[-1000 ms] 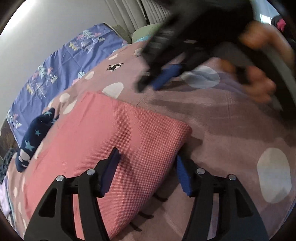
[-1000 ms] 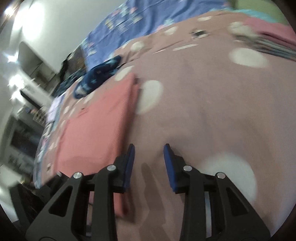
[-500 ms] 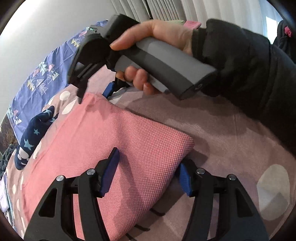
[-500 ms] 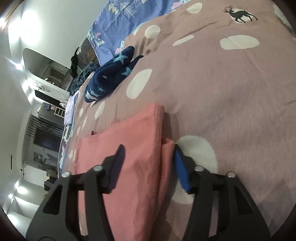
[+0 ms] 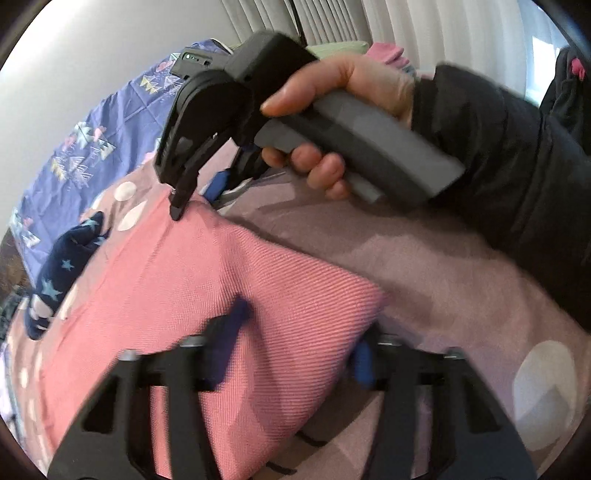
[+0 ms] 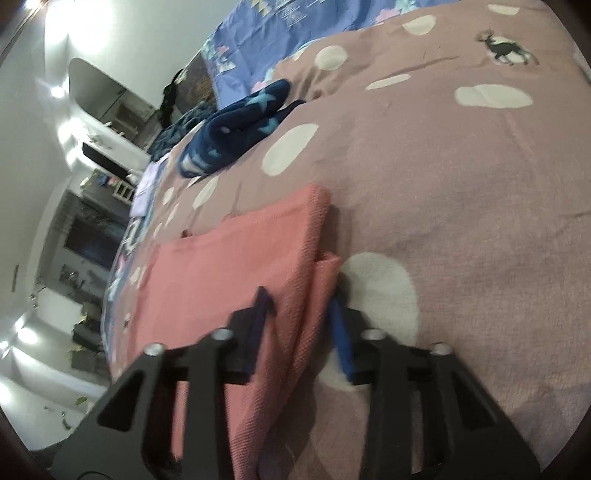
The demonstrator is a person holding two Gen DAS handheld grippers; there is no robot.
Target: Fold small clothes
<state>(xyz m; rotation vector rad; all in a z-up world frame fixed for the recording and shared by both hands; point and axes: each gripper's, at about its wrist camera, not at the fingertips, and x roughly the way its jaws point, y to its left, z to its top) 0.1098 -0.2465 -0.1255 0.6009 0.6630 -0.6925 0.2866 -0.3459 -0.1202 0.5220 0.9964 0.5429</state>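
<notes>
A folded pink cloth lies on a bed covered with a mauve blanket dotted with white spots.

In the left wrist view the cloth fills the lower left and middle of the frame, and one corner of it sits between the blue pads of the left gripper at the bottom. The jaws are closing, one pad on top of the cloth and the other at its right edge; motion blur hides whether they already press on it.

In the upper half of that view a hand in a dark sleeve holds the grey handle of the right gripper, whose tips meet the cloth's far corner.

In the right wrist view the cloth's layered edge runs up through the lower middle of the frame, between the pads of the right gripper. These jaws are closing too, with the folded edge between them and the pads close against it.

A dark blue garment with pale stars lies well apart from the cloth, in the upper left. A blue patterned sheet runs along the top of the frame.
</notes>
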